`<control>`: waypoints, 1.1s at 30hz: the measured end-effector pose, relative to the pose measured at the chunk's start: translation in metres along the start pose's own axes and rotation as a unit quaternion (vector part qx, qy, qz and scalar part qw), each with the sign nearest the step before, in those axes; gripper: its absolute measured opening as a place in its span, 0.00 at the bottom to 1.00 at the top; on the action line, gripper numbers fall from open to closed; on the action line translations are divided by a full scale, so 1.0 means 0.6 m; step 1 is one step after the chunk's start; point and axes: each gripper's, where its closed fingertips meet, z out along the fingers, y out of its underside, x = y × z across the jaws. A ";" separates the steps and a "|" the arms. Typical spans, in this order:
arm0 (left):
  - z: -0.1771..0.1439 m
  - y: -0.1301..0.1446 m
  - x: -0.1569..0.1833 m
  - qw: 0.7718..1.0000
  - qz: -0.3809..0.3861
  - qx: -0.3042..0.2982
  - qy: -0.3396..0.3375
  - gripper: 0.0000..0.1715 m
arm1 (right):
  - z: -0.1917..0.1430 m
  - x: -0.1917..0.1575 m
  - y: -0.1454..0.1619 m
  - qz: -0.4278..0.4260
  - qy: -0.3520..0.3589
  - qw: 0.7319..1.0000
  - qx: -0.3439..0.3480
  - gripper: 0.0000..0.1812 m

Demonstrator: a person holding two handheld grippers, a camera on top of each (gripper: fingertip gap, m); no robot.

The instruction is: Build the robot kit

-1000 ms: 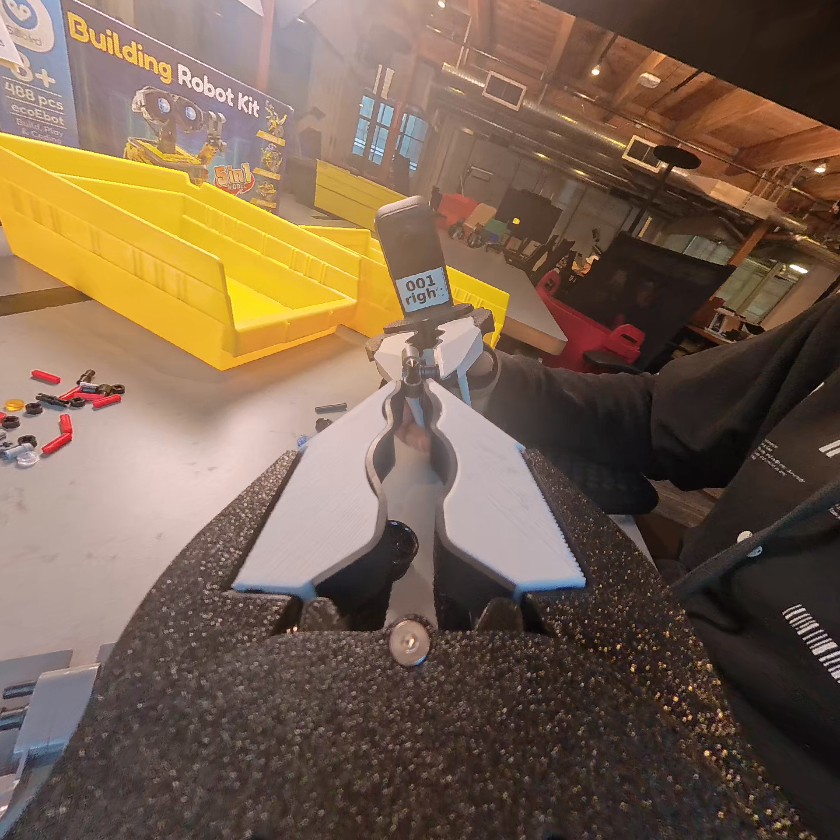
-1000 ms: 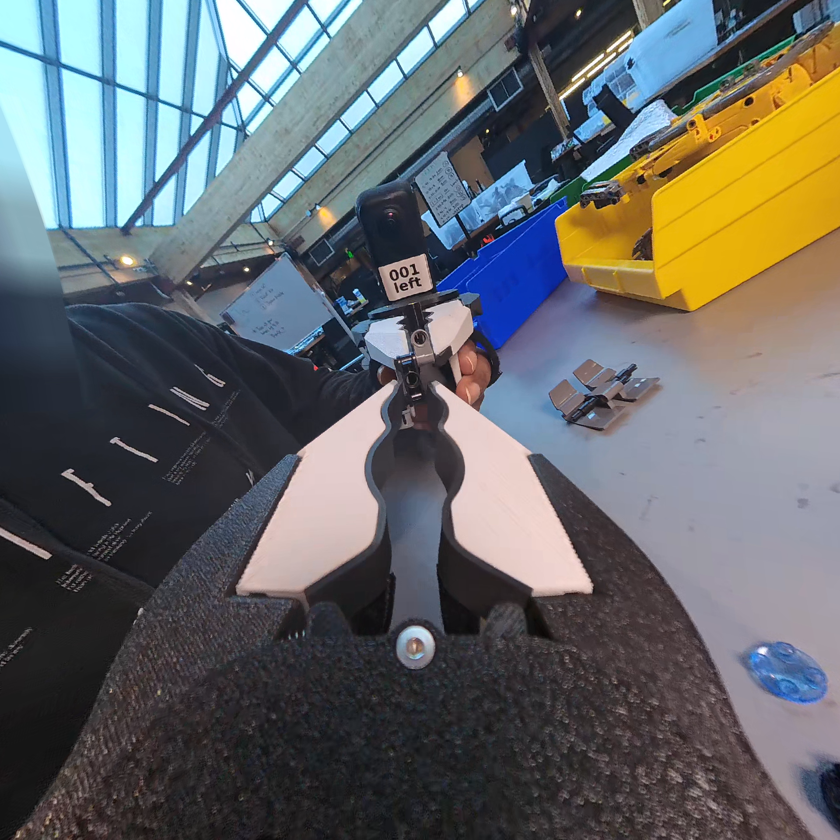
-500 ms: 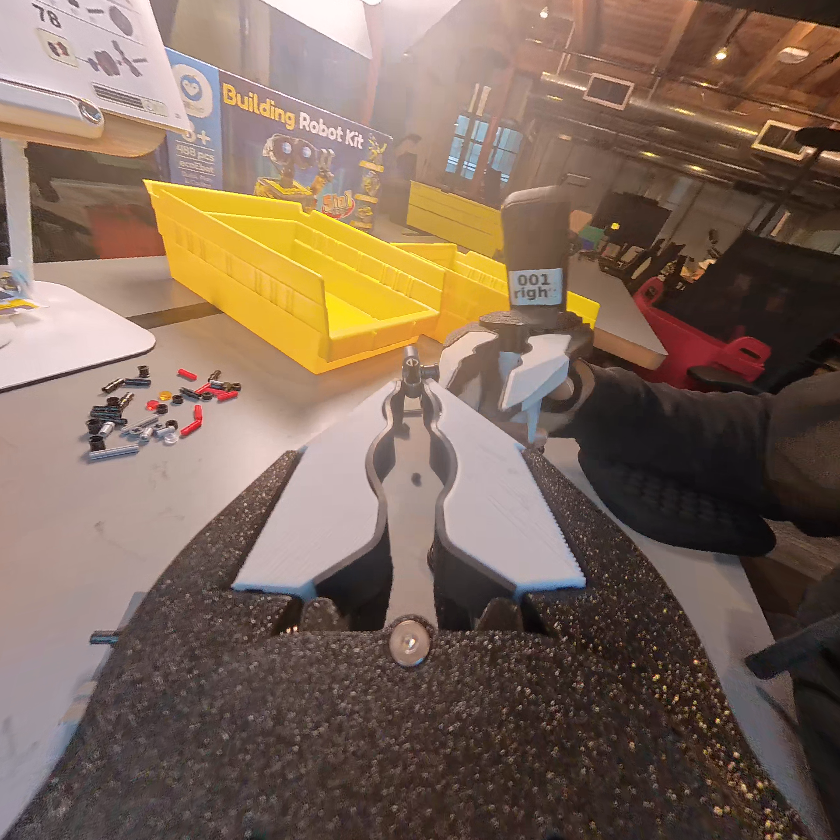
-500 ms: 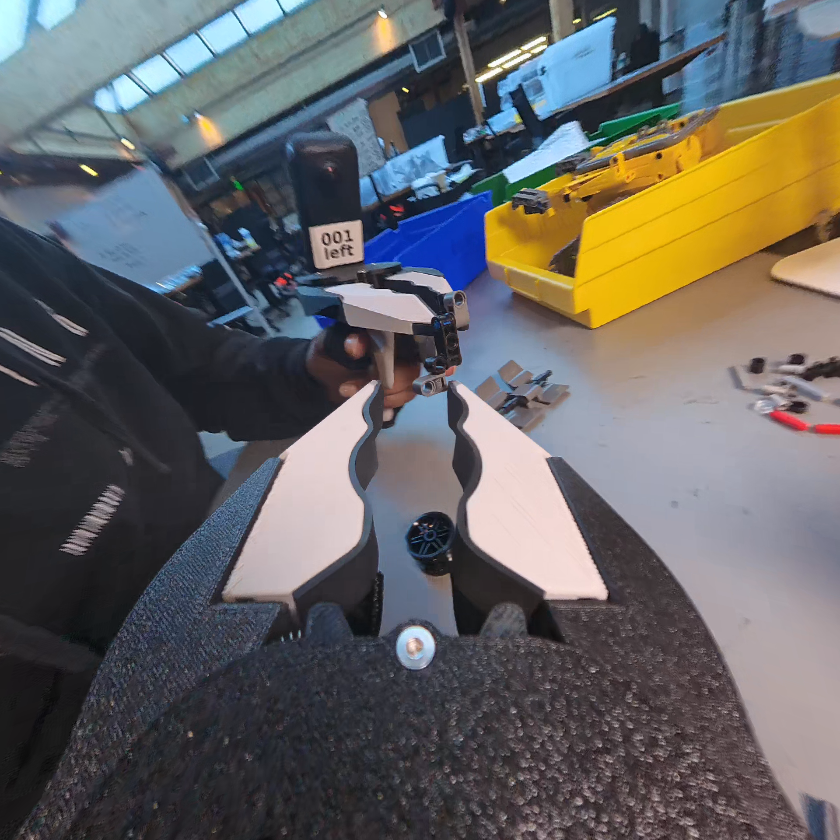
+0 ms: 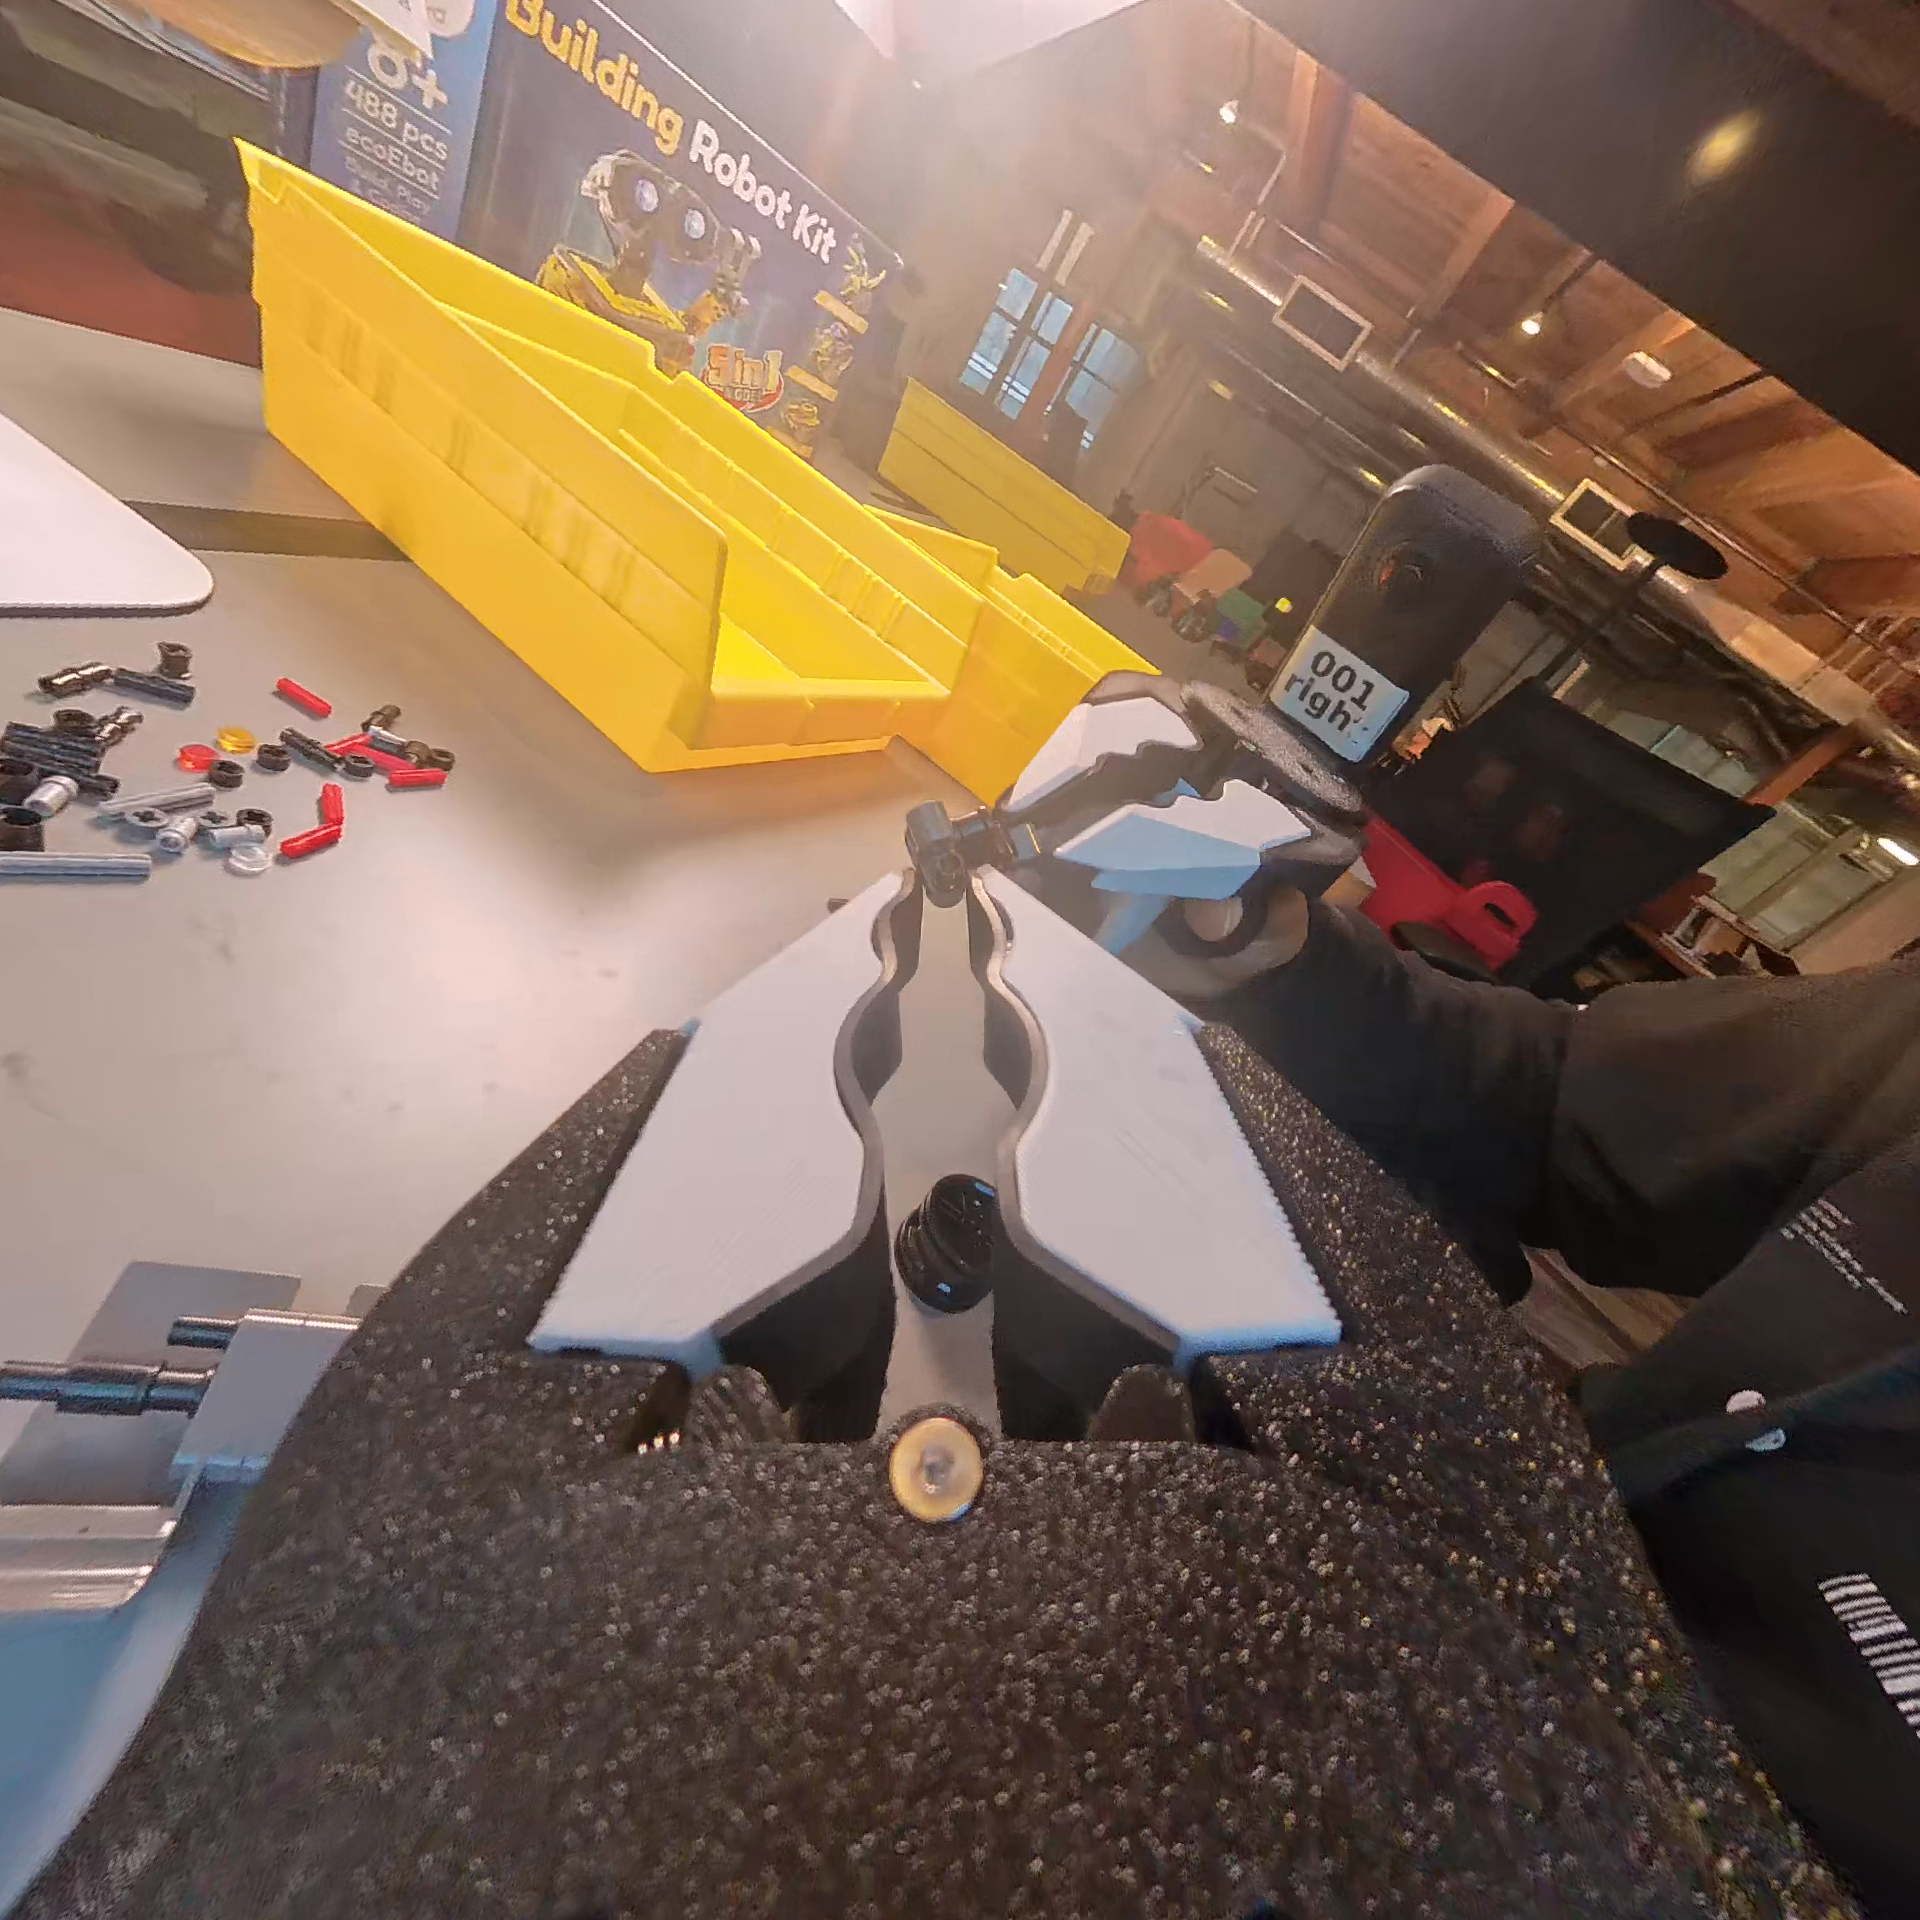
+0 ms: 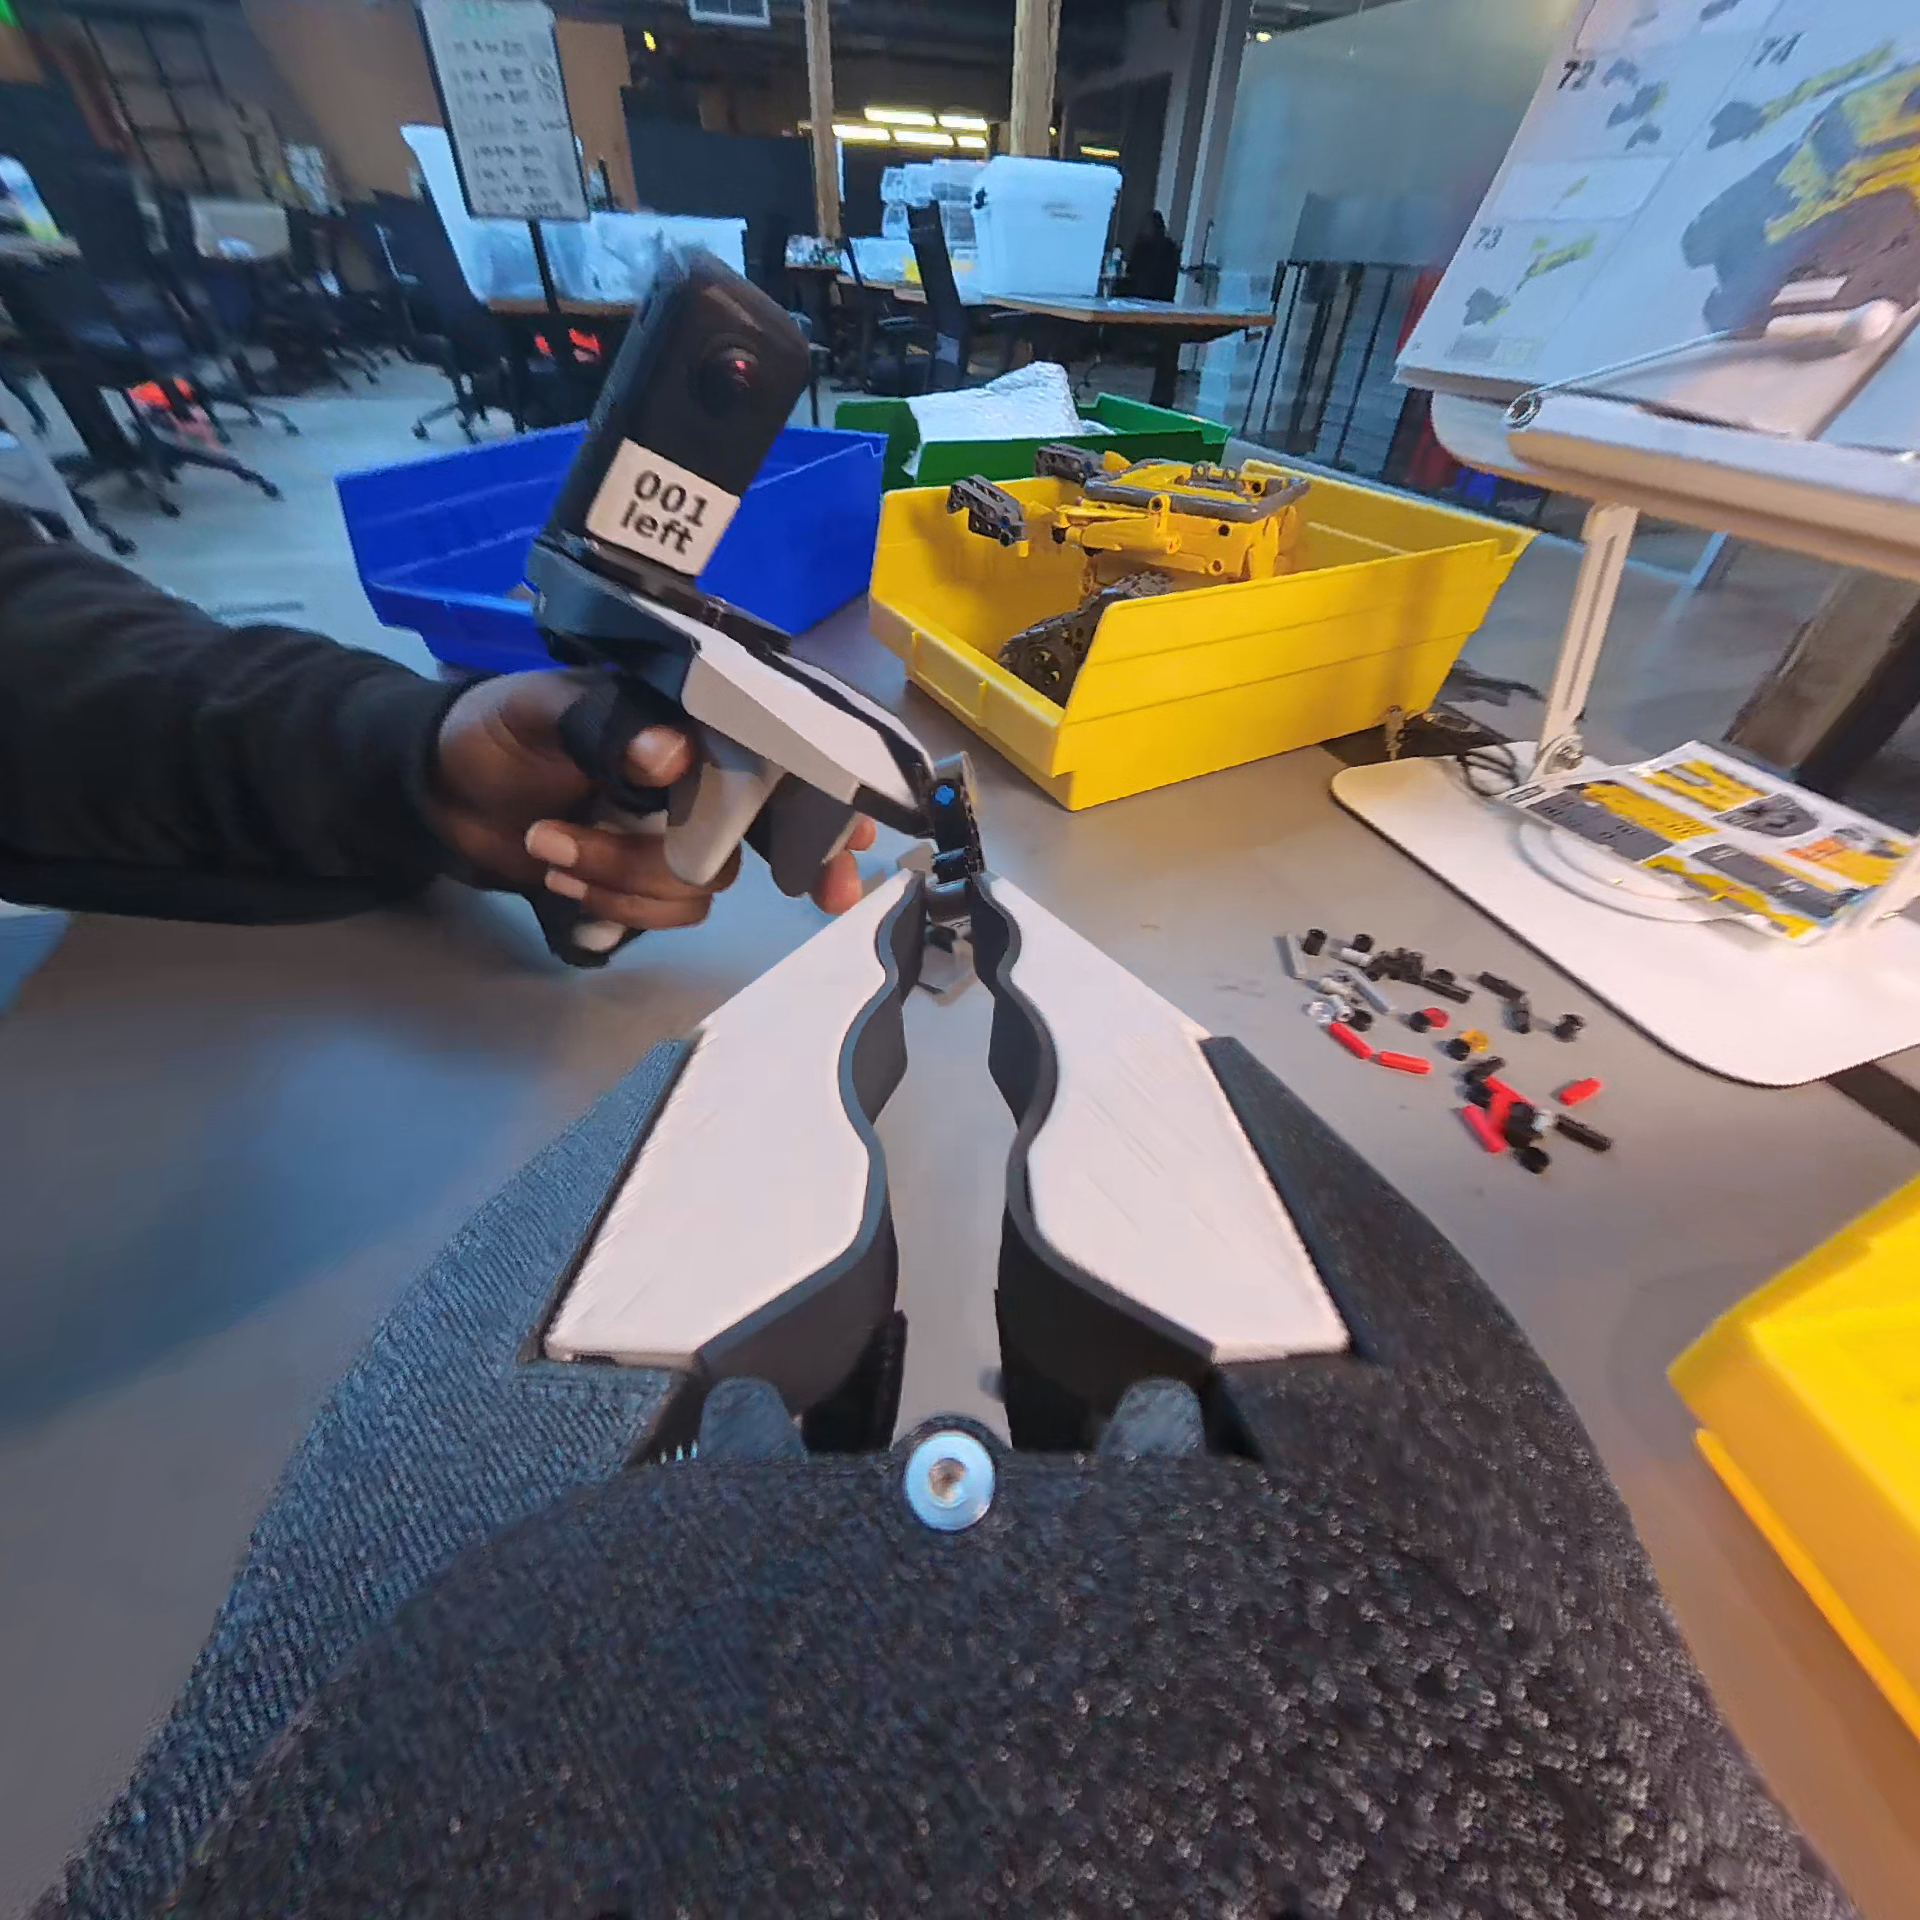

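Observation:
My left gripper (image 5: 940, 891) is shut on a small black connector piece (image 5: 938, 847) held above the grey table (image 5: 416, 1039). My right gripper (image 5: 1003, 831) reaches in from the right and meets the same piece. In the right wrist view my right gripper (image 6: 948, 896) is shut on the lower end of the piece (image 6: 951, 862). There the left gripper (image 6: 930, 795), in a person's hand, grips the upper end, which has a blue pin. A black wheel (image 5: 945, 1242) lies on the table under the left fingers.
Loose red, black and grey pins (image 5: 208, 769) (image 6: 1455, 1039) lie scattered. Yellow bins (image 5: 623, 540) stand before a kit box (image 5: 665, 187). A metal hinge bracket (image 5: 125, 1403) lies near. Another yellow bin (image 6: 1195, 665) holds a yellow model. There are also a blue bin (image 6: 468, 540) and a booklet stand (image 6: 1662, 291). Both grippers' tips are close together, under 4 cm apart. From either gripper's tips it is about 11 cm to the black wheel (image 5: 945, 1242).
Half a second ago the right gripper stood open and apart from the piece held by the left. Now both grippers meet at it, and the right is shut on its lower end.

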 end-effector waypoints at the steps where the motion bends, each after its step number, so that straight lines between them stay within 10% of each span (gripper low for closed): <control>1: 0.001 0.003 0.003 1.000 0.005 -0.004 0.004 0.05 | -0.003 0.000 0.001 -0.020 0.002 1.000 -0.005 0.05; 9: 0.001 -0.008 0.016 0.998 0.054 0.020 0.000 0.04 | -0.010 0.002 -0.018 -0.042 0.022 0.999 0.020 0.06; 23: -0.019 -0.057 0.060 0.934 0.327 0.104 -0.102 0.04 | 0.008 -0.022 -0.066 0.257 -0.061 0.956 0.128 0.08; 33: -0.012 0.046 0.069 0.958 0.268 -0.093 0.044 0.16 | -0.052 -0.018 -0.011 -0.059 -0.071 0.993 -0.067 0.07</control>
